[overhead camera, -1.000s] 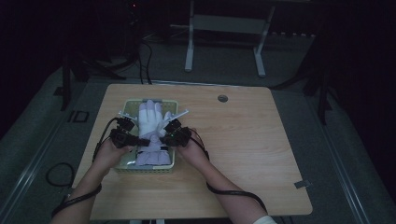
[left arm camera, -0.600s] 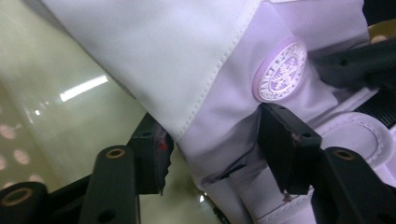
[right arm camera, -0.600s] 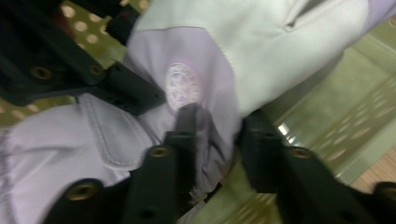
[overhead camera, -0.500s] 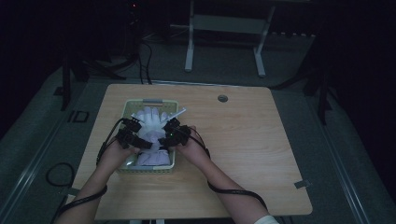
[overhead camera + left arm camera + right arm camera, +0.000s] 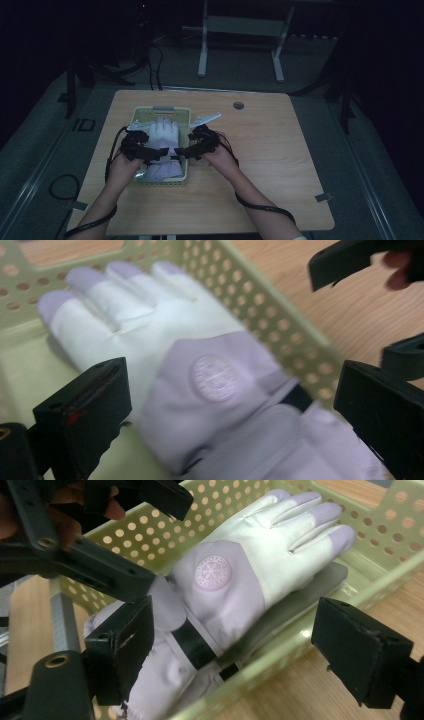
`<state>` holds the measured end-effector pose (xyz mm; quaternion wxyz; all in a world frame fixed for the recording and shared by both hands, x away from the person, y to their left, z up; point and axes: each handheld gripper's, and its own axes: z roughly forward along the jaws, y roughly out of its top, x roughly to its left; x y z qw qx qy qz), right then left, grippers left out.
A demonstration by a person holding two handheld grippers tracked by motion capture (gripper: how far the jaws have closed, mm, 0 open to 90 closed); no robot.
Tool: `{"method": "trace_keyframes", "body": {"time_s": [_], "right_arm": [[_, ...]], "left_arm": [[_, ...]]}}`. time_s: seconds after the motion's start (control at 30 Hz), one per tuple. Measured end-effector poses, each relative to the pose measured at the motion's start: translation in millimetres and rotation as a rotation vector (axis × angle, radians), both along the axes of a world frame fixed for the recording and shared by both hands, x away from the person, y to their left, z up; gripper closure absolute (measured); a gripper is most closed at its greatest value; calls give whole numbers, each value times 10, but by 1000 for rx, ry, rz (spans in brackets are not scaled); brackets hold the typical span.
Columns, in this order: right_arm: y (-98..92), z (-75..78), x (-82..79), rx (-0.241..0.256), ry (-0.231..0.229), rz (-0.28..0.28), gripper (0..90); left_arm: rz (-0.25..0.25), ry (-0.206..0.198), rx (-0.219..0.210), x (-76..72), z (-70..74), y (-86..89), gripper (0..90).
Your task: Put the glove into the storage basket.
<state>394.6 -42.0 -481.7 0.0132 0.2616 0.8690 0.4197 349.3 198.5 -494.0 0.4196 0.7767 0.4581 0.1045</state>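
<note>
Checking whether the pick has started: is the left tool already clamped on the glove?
No. In the left gripper view the left tool stands wide open, its jaws either side of the glove.

One glove [image 5: 162, 145] lying in one perforated basket [image 5: 159, 111]; two grippers, left [image 5: 152, 155] and right [image 5: 184, 151], hovering over it; one table [image 5: 280, 165]; one round grommet [image 5: 238, 105] sitting far right.

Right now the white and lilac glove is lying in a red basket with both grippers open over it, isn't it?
Not quite: the basket is pale yellow-green, as the right gripper view shows. The glove does lie in it, with the left gripper and right gripper open over it.
</note>
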Motion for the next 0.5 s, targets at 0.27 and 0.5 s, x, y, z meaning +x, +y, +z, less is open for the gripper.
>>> {"method": "trace_keyframes", "body": {"time_s": [0.27, 0.5], "right_arm": [[-227, 27, -12, 0, -2, -2, 172], [-484, -17, -17, -17, -13, -13, 172]], "left_arm": [[-24, -73, -1, -149, 127, -228, 22], [-64, -100, -22, -244, 174, -474, 22]]}}
